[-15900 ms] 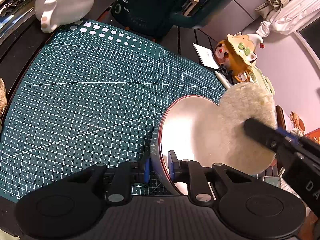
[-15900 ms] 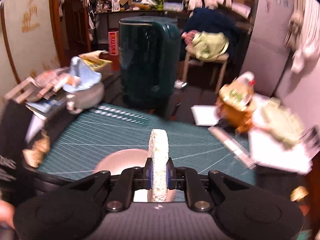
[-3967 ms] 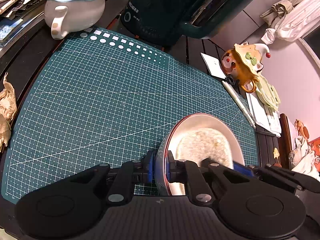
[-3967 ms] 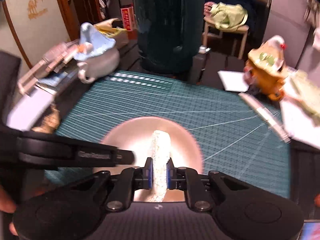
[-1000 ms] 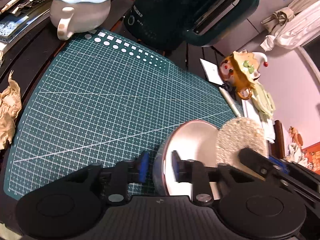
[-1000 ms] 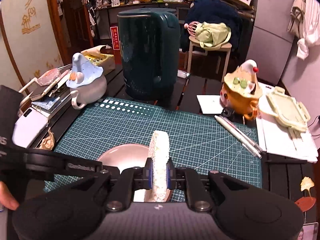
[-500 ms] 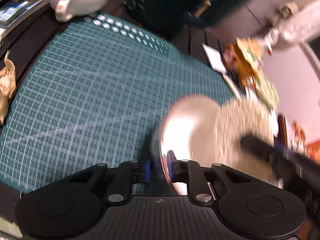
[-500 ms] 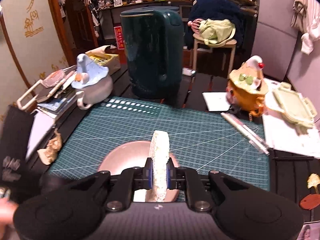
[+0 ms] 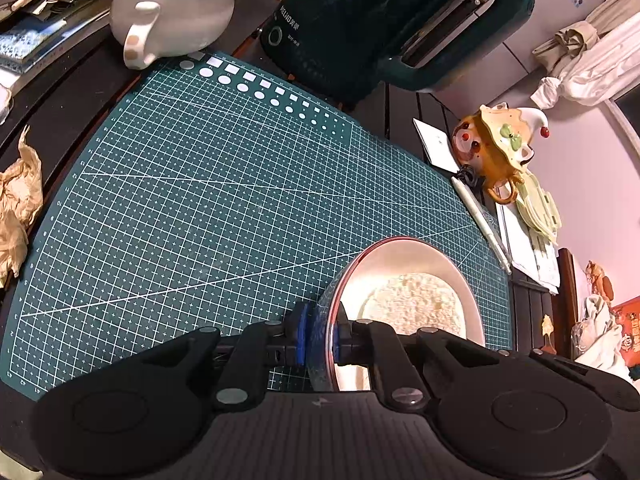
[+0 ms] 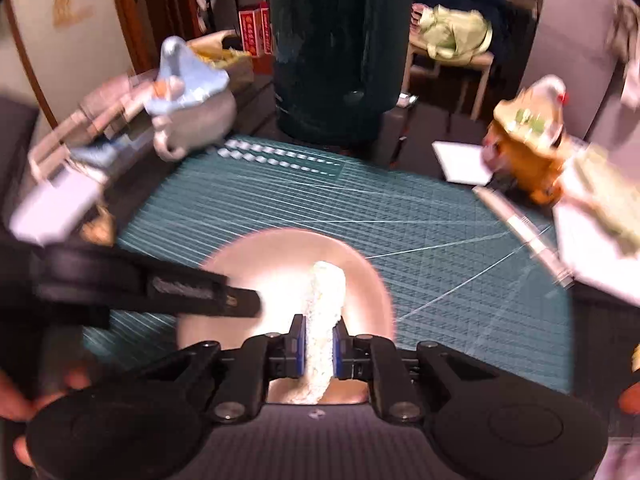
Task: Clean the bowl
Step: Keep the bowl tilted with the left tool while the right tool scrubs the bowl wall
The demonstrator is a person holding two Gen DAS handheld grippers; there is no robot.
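Sponge (image 9: 412, 304) now down inside bowl (image 9: 400, 248), kettle (image 9: 360, 20) + teapot (image 9: 176, 12) behind.

Dim warm light, right-wrist motion blur

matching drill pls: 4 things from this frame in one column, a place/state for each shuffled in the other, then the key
Things
1. bowl
2. sponge
3. kettle
4. pen

Places/states
A. beyond the far edge of the mat
B. pinched by the right gripper, down inside the bowl
C. lying off the mat's right edge
D. rim clamped by the left gripper

Pairs: 1-D, 2-B, 3-A, 4-C
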